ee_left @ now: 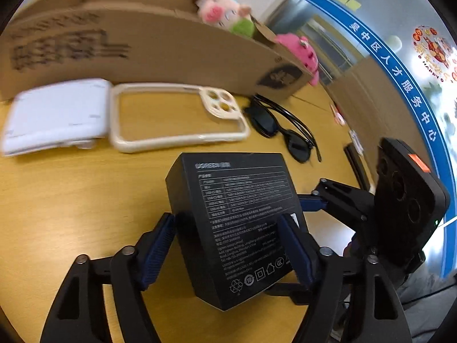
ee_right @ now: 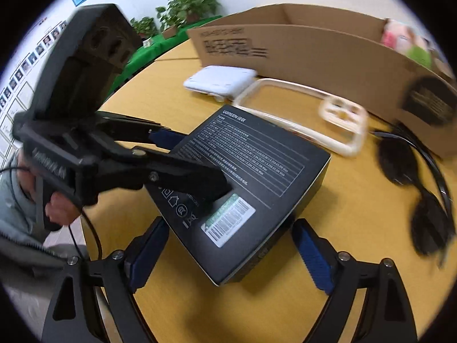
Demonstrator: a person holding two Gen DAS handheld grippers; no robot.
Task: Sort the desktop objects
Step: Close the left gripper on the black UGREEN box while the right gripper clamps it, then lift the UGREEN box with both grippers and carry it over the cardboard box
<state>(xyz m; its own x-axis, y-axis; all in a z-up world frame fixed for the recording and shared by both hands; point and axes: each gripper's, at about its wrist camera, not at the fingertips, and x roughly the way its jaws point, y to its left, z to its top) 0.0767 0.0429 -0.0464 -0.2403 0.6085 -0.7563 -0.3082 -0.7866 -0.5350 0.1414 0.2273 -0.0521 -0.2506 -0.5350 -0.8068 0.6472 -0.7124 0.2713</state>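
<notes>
In the left wrist view, the left gripper [ee_left: 228,245] is straddling the black charger box [ee_left: 237,225], its jaws standing apart on either side of the near end. The blue pads [ee_left: 158,253] are sitting right at the box's flanks, but I cannot tell whether they are pressing. The spread looks chosen to match the box's width, for a grip across its short sides. Ahead of the jaws, the white device [ee_left: 54,114], the cream phone case [ee_left: 177,117] and the sunglasses [ee_left: 282,131] are lying on the table [ee_left: 71,194]. Beyond them the cardboard carton [ee_left: 148,48] is standing open, with a pale pig plush [ee_left: 220,11] inside at its right end and a pink plush [ee_left: 302,54] peeking past its corner.

In the right wrist view, the right gripper [ee_right: 228,254] is hovering with jaws wide apart, the box's near corner lying between them untouched. Up and left of these jaws, the left gripper is reaching over the box, one finger lying across its top. The carton is sitting far ahead, probably the destination.
</notes>
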